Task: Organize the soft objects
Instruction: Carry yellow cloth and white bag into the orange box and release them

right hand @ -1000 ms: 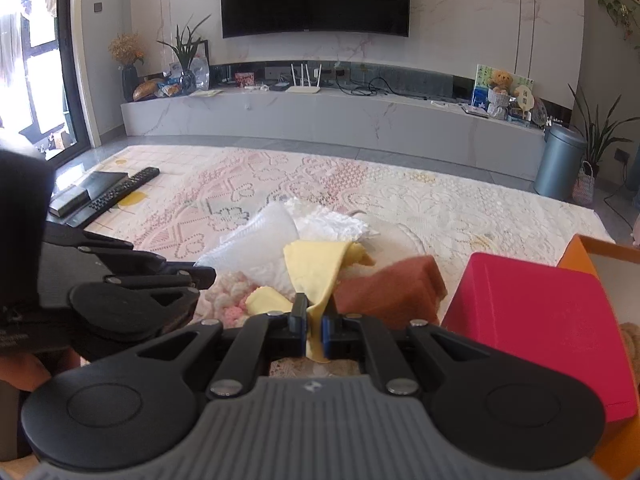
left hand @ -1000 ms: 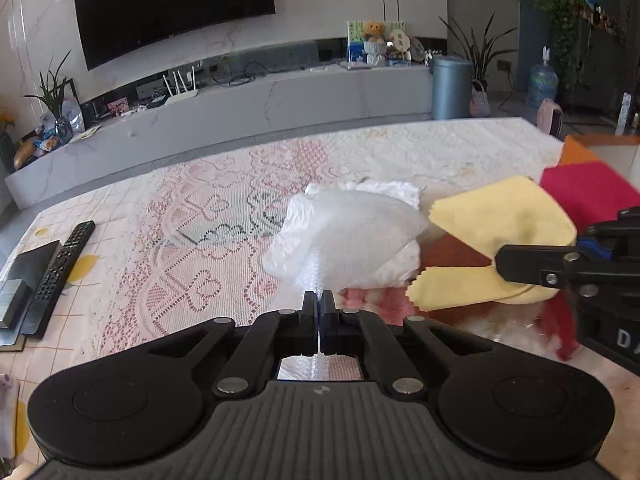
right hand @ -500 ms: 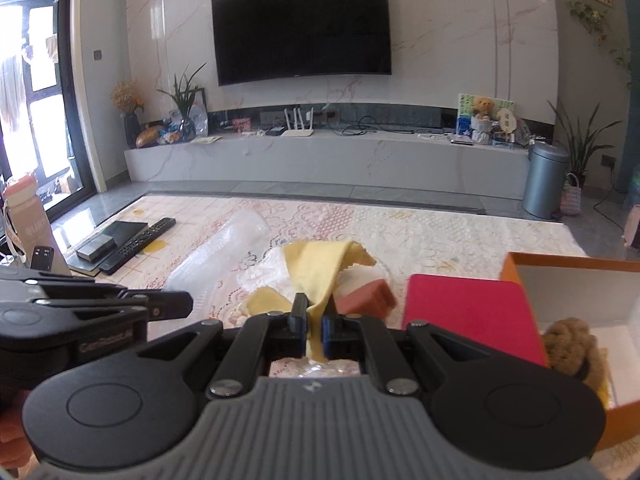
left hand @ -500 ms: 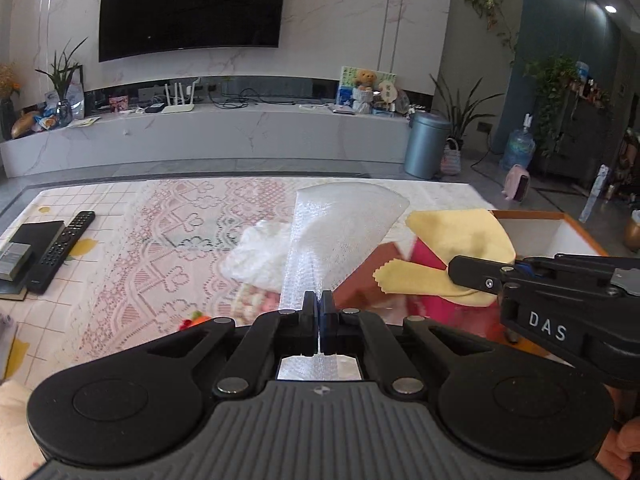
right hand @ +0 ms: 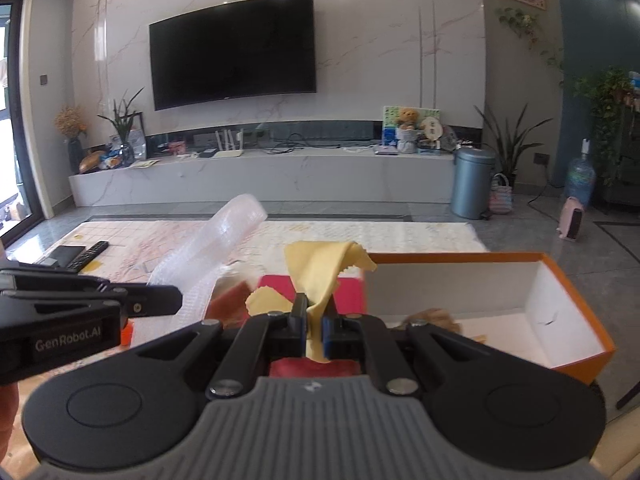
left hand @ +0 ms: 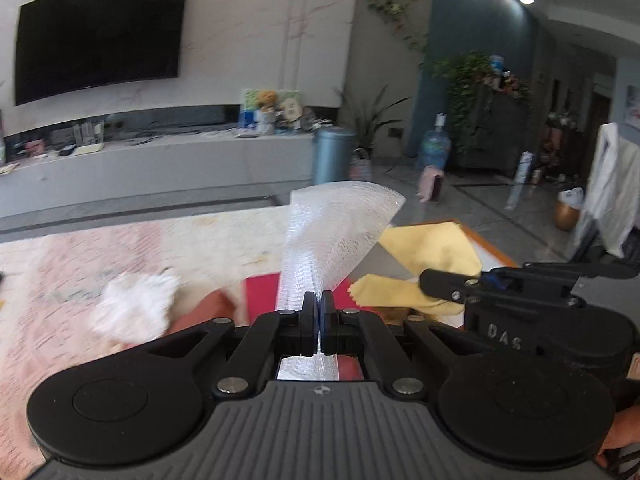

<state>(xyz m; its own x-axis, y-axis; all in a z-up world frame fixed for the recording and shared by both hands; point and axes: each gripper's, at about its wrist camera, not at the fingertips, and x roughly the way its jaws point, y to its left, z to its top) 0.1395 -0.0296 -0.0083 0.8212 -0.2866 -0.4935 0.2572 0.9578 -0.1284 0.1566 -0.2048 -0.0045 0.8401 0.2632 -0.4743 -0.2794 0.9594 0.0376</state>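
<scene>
My left gripper (left hand: 319, 300) is shut on a white mesh sheet (left hand: 336, 232) and holds it up in the air; the sheet also shows in the right wrist view (right hand: 216, 248). My right gripper (right hand: 314, 312) is shut on a yellow cloth (right hand: 320, 268), held above the red lid (right hand: 276, 284) beside the open orange box (right hand: 560, 272). The yellow cloth (left hand: 436, 256) and the right gripper (left hand: 440, 282) show at the right of the left wrist view. A brown fuzzy item (right hand: 436, 316) lies in the box. A white fluffy cloth (left hand: 132, 304) and a brown-red cloth (left hand: 204, 312) lie on the table.
The lace tablecloth (right hand: 320, 236) covers the table. A remote control (right hand: 88, 254) and a dark flat device (right hand: 66, 254) lie at its far left. A TV wall, a low cabinet and a blue bin (right hand: 472, 184) stand beyond.
Both grippers have lifted and swung right with their cloths, from over the pile on the table toward the orange box. The mesh sheet now hangs free of the table.
</scene>
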